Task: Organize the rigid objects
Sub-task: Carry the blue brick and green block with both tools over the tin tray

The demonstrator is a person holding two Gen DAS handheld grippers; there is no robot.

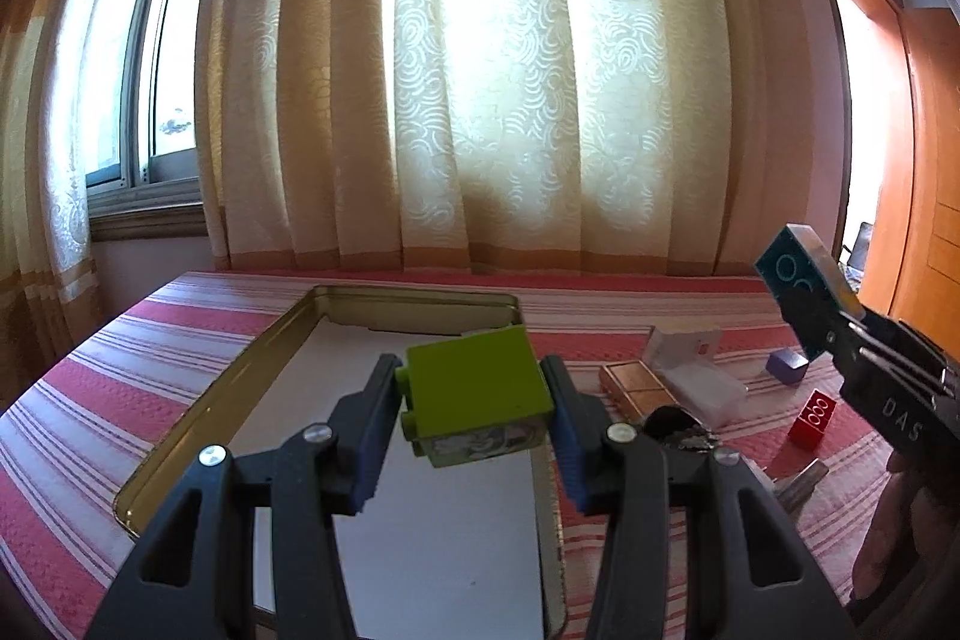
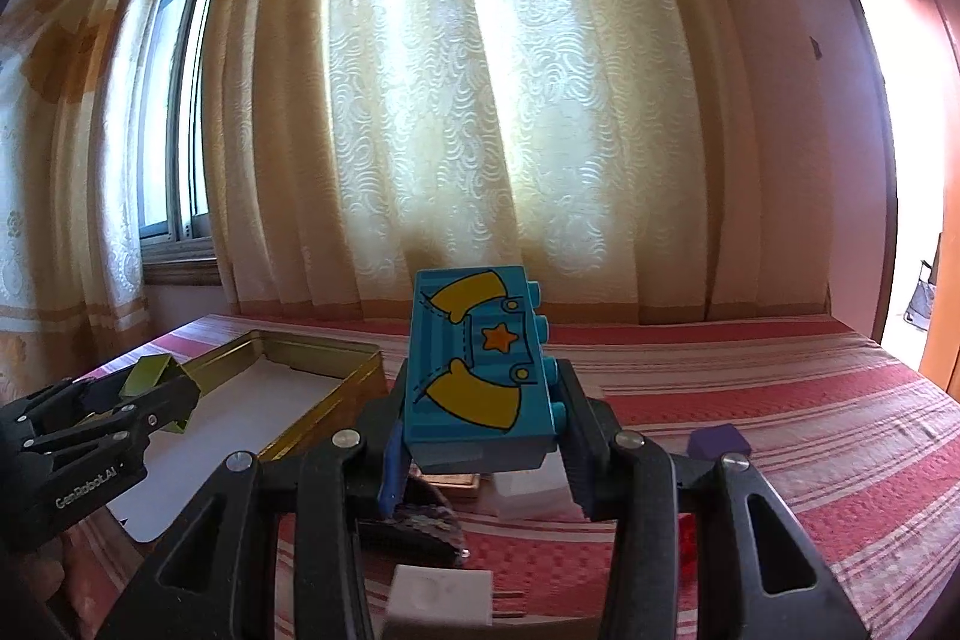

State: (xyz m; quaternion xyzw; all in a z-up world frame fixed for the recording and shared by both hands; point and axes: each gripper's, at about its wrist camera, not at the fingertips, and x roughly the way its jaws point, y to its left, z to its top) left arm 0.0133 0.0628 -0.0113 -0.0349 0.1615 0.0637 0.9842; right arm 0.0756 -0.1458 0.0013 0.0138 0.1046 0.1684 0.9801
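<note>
My left gripper (image 1: 474, 400) is shut on a lime green toy brick (image 1: 474, 388), held above the open gold tin (image 1: 240, 376) with its white floor. The right wrist view shows that left gripper (image 2: 162, 388) at the far left over the tin (image 2: 354, 382), the green brick (image 2: 147, 373) in it. My right gripper (image 2: 480, 400) is shut on a blue toy brick (image 2: 480, 370) printed with yellow shapes and an orange star, held up above the bed. In the left wrist view the right gripper (image 1: 810, 304) and its blue brick (image 1: 804, 280) hang at the right edge.
Loose on the red striped bedspread (image 1: 630, 298) lie a red brick (image 1: 813, 418), a purple cube (image 1: 787, 366), a white plastic piece (image 1: 684, 346), a copper palette (image 1: 636, 388), a clear box (image 1: 708, 388) and a dark sequinned item (image 1: 675, 427). Curtains hang behind.
</note>
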